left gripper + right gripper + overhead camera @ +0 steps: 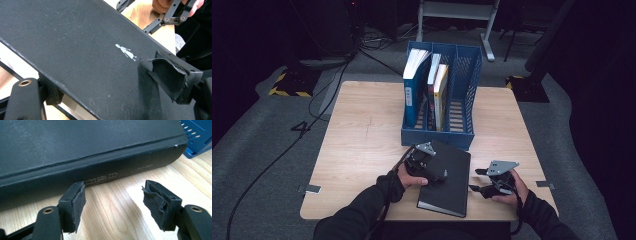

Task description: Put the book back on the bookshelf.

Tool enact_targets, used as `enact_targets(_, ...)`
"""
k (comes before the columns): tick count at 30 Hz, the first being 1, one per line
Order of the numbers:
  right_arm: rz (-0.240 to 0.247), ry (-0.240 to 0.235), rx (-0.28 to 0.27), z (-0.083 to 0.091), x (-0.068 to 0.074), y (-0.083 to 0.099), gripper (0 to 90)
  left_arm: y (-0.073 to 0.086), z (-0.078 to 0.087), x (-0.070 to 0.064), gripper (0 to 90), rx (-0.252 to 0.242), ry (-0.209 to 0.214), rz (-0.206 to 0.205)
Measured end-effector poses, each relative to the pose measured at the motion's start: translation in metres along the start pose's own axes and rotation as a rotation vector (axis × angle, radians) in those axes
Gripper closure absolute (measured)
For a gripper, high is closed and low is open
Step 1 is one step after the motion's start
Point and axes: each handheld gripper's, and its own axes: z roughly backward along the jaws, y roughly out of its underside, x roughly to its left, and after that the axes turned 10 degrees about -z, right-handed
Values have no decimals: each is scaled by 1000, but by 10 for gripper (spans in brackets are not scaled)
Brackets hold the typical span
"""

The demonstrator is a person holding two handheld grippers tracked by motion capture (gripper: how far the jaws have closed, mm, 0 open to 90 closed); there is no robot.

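Your left claw (pixel 435 172) has the black book (pixel 448 182) clamped by its edge: in the left gripper view one jaw lies flat on the cover while the other sits under the lower edge, against the pale page block, so the book (pixel 82 50) is pinched between them. The cover runs away from that claw, up and across its view, with a small white figure printed on it just ahead of the upper jaw. In the high view the book lies on the worktop (pixel 362 135) with its far end close to the blue file rack (pixel 439 135), and your left claw reaches over its left side near that far end.

Your right claw (pixel 479 180) stands open and holds nothing. In the right gripper view its jaws are spread wide over bare worktop (pixel 117 207), and the book's spine (pixel 100 172) lies straight ahead of them, crosswise, near the left jaw tip but not touching it. The spine lettering sits just beyond that left jaw. A corner of the blue rack (pixel 197 135) shows past the book's end, off to the claw's upper right. From above, this claw rests just beside the book's right edge, apart from it.

The rack holds three upright books (pixel 427 90), well beyond both claws.
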Motion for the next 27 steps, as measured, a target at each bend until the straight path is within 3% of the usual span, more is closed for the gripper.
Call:
enact_targets(5, 3, 2, 1, 0, 0, 0, 342, -1, 3, 0, 232, -6, 5, 1)
enact_targets(8, 2, 3, 0, 0, 0, 0, 340, 0, 8, 3, 340, -41, 28, 25)
enact_targets(16, 4, 12, 1, 0, 0, 0, 349, -2, 15, -3, 531, -122, 48, 7)
enact_targets(27, 14, 22, 10, -2, 1, 1, 351, 0, 17, -17, 564, -170, -22, -48)
